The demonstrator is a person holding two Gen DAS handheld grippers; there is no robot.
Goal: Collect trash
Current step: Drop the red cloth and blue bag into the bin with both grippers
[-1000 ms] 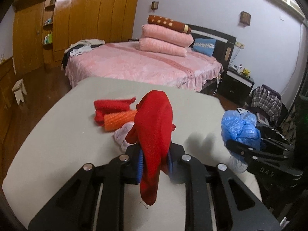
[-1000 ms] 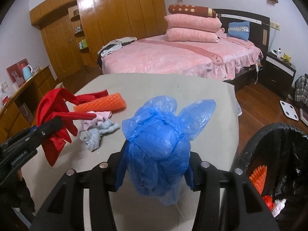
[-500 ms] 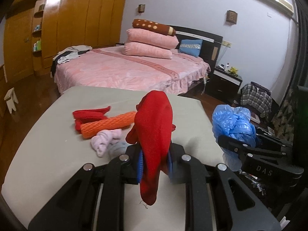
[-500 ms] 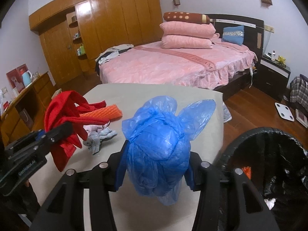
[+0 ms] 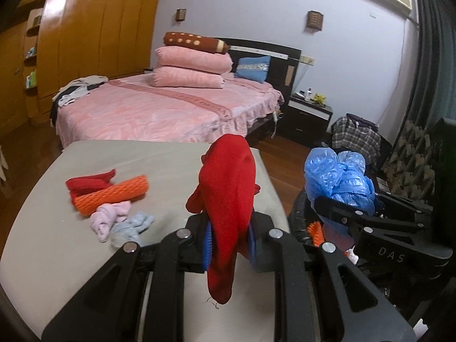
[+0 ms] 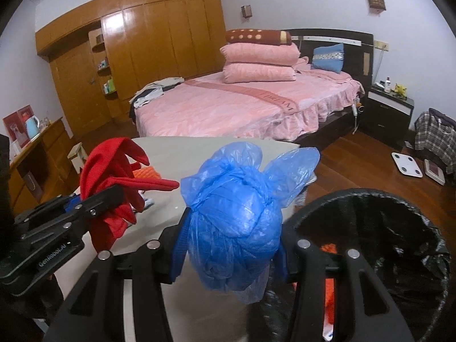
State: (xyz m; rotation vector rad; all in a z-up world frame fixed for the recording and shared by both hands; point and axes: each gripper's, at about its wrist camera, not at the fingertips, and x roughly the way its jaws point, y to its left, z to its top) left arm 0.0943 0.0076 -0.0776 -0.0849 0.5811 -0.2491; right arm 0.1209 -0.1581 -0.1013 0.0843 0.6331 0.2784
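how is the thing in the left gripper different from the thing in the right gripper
The left gripper pinches a red cloth, opaque fabric hanging limp; the right gripper clamps a blue plastic bag, translucent and balled up. The cloth is narrow, the bag bulkier. Both are held off the table.

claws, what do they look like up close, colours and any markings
Both are matte black, with flat linkage bars joined by round silver rivets and blue pads inside the tips. The left claw carries white "GenRobot.AI" lettering on its side; the right claw shows the letters "DAS". No cables or sleeves show.
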